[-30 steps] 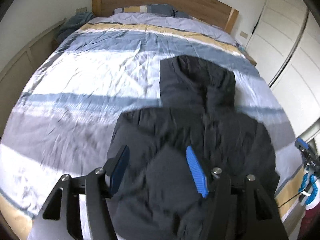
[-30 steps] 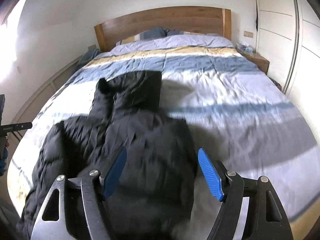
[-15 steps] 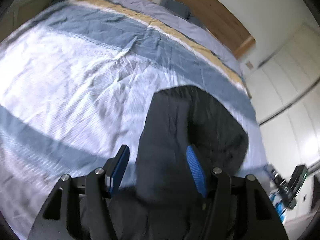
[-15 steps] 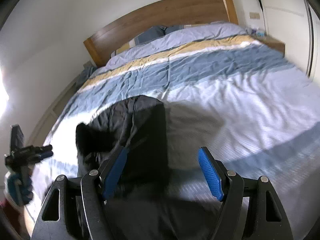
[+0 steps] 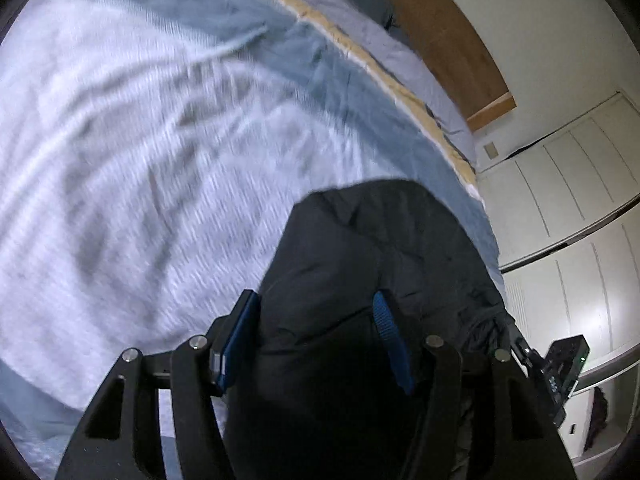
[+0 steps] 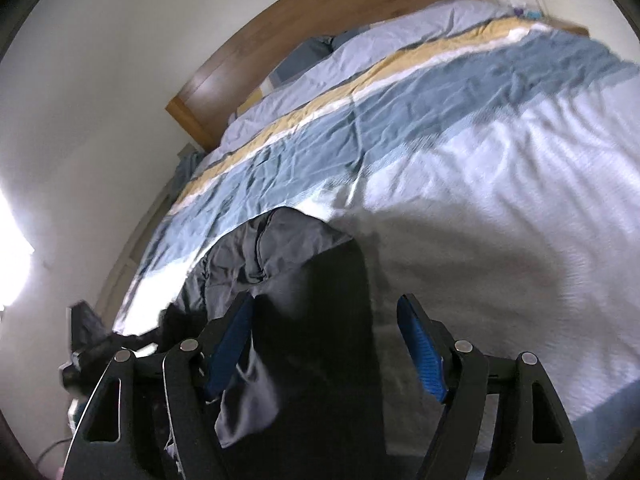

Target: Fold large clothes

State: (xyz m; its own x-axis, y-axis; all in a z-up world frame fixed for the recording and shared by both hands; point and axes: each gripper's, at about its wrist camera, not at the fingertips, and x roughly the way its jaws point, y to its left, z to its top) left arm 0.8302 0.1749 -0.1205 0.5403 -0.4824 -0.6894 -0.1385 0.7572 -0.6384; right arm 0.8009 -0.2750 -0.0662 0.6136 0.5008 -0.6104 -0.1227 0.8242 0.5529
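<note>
2 blue-padded fingers of the left gripper [image 5: 316,320] stand apart in the left wrist view, with the black puffy hooded jacket [image 5: 380,248] lying beneath and between them – neither pad visibly presses on the fabric, so the jaws are open. The jacket's hood end reaches toward the far right edge of the bed, over the white band of the striped blue, white and yellow duvet [image 5: 160,140]. Beyond it run the wooden headboard [image 5: 460,40] and the white panelled wardrobe doors [image 5: 568,192]. At the lower right edge of this view a black device with a small green light [image 5: 564,368] shows, blurred.

In the right wrist view the right gripper [image 6: 328,324] has just been closing a little, yet its blue pads remain apart and open – a dark fold of the jacket [image 6: 320,292] lies between them, close to the left pad, with bare duvet [image 6: 500,200] toward the right pad. The jacket's grey lining [image 6: 256,252] bunches just beyond, on the left side of the bed. The headboard [image 6: 320,20] crosses the top, and pillows [image 6: 308,56] rest against it.
</note>
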